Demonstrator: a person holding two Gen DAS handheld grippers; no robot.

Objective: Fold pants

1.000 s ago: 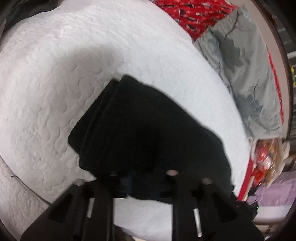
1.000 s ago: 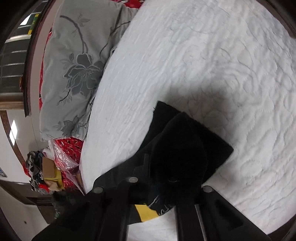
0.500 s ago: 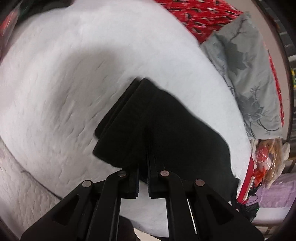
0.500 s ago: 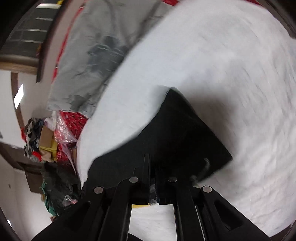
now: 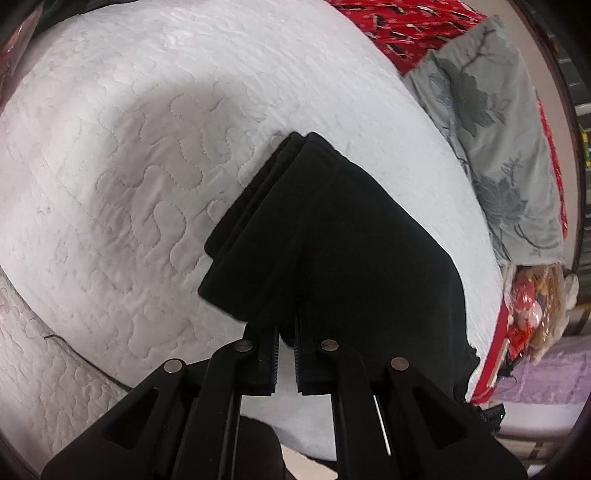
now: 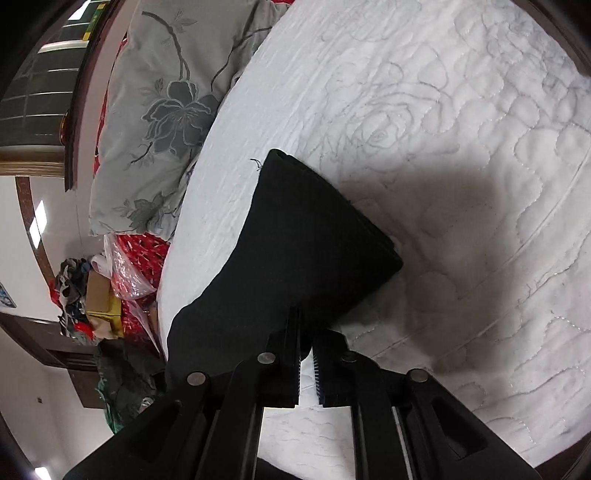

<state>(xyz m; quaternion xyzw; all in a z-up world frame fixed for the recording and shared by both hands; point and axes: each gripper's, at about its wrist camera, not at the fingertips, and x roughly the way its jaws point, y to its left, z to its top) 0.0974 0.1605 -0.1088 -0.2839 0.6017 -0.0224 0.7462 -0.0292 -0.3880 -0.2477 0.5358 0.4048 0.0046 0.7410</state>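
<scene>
The black pants (image 5: 332,240) lie folded into a thick stacked bundle near the edge of the white quilted mattress (image 5: 129,166); in the right wrist view the same pants (image 6: 306,251) form a flat dark wedge running from the gripper toward 11 o'clock. A second ago the bundle looked looser and blurred in the left view, and in the right view a raised fold and a yellow patch showed near the fingers; now the layers are settled, their stacked edges show sharply at 10 o'clock of the bundle, and the yellow patch is gone from sight.

The left gripper (image 5: 286,332) is clamped on the near edge of the pants, its jaws drawn close with cloth pinched at the tips, where a second ago they stood wider apart. The right gripper (image 6: 304,339) has its jaws just beginning to part; a fold of black cloth sits between the tips, still touching the left-hand finger.

Outward from the pants, a grey pillow with a dark flower print (image 5: 491,140) lies at 2 o'clock in the left view, with red patterned bedding (image 5: 399,26) beyond it at 1 o'clock. In the right view the pillow (image 6: 166,110) sits at 10 o'clock, and a heap of bags and clutter (image 6: 99,291) at 8 o'clock off the mattress edge. The grippers' shadow falls on the mattress at 3 o'clock of the pants.
</scene>
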